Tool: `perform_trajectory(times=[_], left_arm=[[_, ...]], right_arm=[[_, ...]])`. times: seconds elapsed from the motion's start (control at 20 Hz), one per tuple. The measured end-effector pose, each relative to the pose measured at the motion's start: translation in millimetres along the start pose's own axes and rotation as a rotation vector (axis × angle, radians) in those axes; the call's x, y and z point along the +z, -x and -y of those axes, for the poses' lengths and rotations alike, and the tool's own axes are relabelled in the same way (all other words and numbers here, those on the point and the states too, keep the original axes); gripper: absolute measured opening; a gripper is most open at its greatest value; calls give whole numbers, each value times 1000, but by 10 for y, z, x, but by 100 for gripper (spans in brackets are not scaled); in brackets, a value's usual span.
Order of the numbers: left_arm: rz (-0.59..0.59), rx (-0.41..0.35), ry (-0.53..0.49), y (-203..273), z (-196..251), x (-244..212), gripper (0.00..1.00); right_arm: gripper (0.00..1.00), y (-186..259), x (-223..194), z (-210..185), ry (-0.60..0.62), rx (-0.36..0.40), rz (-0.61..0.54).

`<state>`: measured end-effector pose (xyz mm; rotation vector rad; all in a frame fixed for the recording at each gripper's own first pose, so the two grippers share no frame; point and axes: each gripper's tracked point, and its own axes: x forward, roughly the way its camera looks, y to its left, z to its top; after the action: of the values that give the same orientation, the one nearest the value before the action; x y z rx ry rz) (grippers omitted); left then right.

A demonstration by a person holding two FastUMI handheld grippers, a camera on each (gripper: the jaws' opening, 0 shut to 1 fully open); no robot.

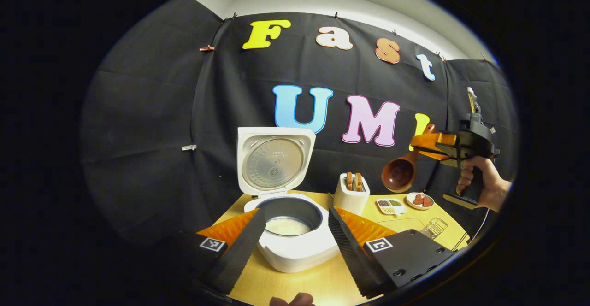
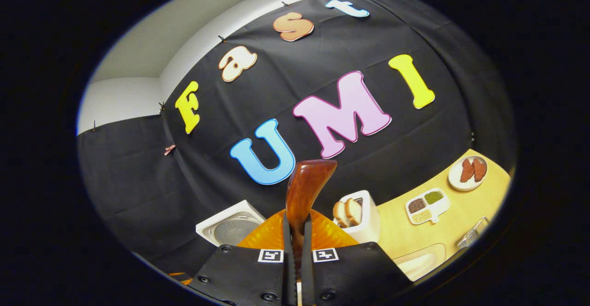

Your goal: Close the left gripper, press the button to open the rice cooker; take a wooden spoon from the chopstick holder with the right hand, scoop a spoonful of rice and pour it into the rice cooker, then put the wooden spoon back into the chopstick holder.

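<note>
Cooker (image 1: 295,232) lid up, rice in the pot; left hand-held gripper (image 1: 295,239) spread wide, straddling it on the desk (image 1: 299,283). Right hand-held gripper (image 1: 431,147) pinches the spoon (image 1: 400,173) by the handle, jaws pressed on it; spoon held high, bowl hanging down-left, long axis slanting from grip to bowl. Holder (image 1: 351,194) sits below and left of the bowl, between cooker and dishes (image 1: 405,203); we judge the right hand nearer and the next move a descent towards the holder.
</note>
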<state>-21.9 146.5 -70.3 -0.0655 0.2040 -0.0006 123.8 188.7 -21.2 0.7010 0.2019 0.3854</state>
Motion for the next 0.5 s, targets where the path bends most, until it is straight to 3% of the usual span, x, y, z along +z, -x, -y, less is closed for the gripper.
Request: perform_trajectory(times=[0.3, 0.5], left_arm=[[12, -4, -11, -89, 338, 92, 94], [17, 4, -41, -123, 560, 169, 94]], right_arm=[[8, 511, 405, 881, 54, -88, 38], [8, 736, 455, 1545, 120, -176, 22]])
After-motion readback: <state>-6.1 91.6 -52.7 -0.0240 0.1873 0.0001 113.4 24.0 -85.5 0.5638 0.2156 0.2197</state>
